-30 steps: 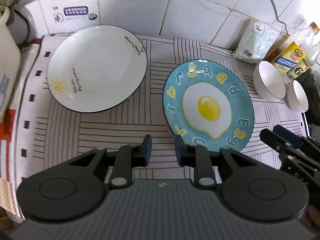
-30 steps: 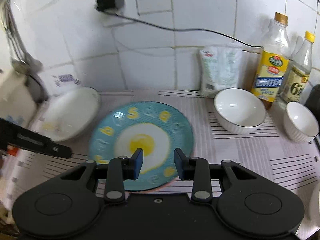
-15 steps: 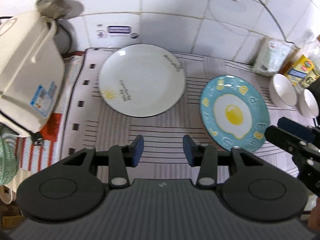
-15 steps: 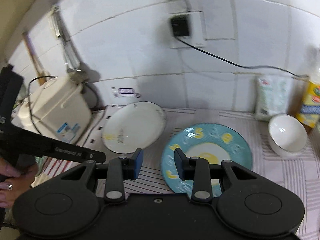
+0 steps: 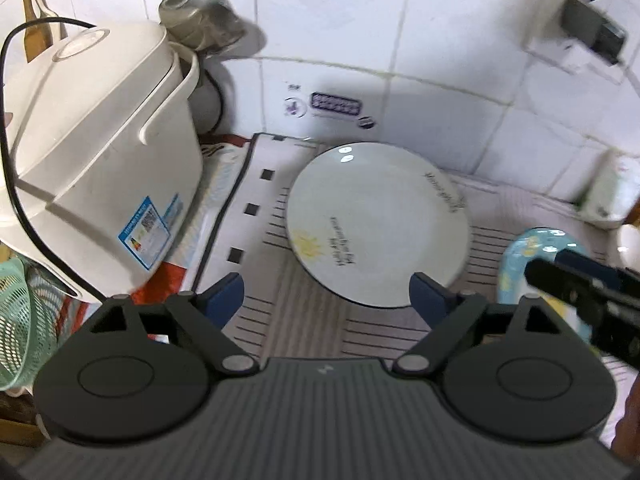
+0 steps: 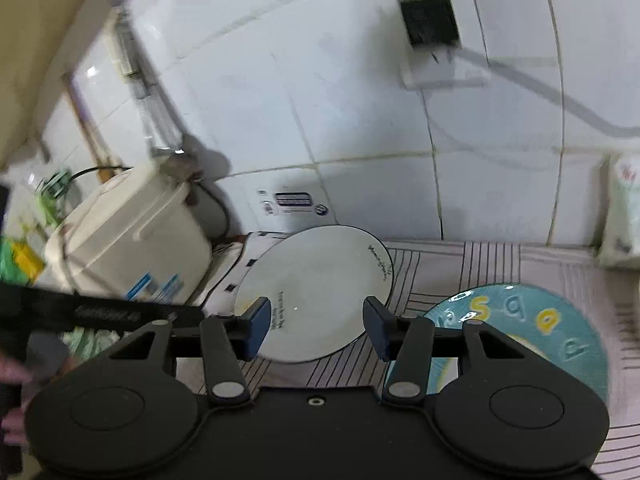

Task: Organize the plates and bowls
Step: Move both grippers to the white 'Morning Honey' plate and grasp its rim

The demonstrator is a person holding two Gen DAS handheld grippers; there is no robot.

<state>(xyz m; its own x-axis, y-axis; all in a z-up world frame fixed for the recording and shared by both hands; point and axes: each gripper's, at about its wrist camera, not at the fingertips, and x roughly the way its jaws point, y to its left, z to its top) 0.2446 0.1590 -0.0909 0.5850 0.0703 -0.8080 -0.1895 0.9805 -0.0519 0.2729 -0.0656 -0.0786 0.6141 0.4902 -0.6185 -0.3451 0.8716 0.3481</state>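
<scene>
A white plate (image 5: pixel 376 222) with a small sun drawing and black writing lies on the striped mat (image 5: pixel 304 320). Right of it lies a blue plate (image 6: pixel 532 328) with a fried-egg picture and letters. My left gripper (image 5: pixel 326 294) hovers short of the white plate's near rim, its jaws opening wide with nothing between them. My right gripper (image 6: pixel 316 328) also hangs above the white plate (image 6: pixel 316 292), jaws opening, nothing gripped. The right gripper's dark fingers (image 5: pixel 580 288) show at the right edge of the left wrist view, over the blue plate (image 5: pixel 532 248).
A cream rice cooker (image 5: pixel 96 172) with a black cord stands left of the mat. A ladle (image 5: pixel 200 12) hangs on the tiled wall above it. A green mesh basket (image 5: pixel 20 320) sits at the far left. A white bag (image 6: pixel 622 208) leans on the wall at right.
Both grippers have swung left, from over the blue plate toward the white plate, and pulled back. Both sets of jaws have spread wider. The bowls and bottles have left view.
</scene>
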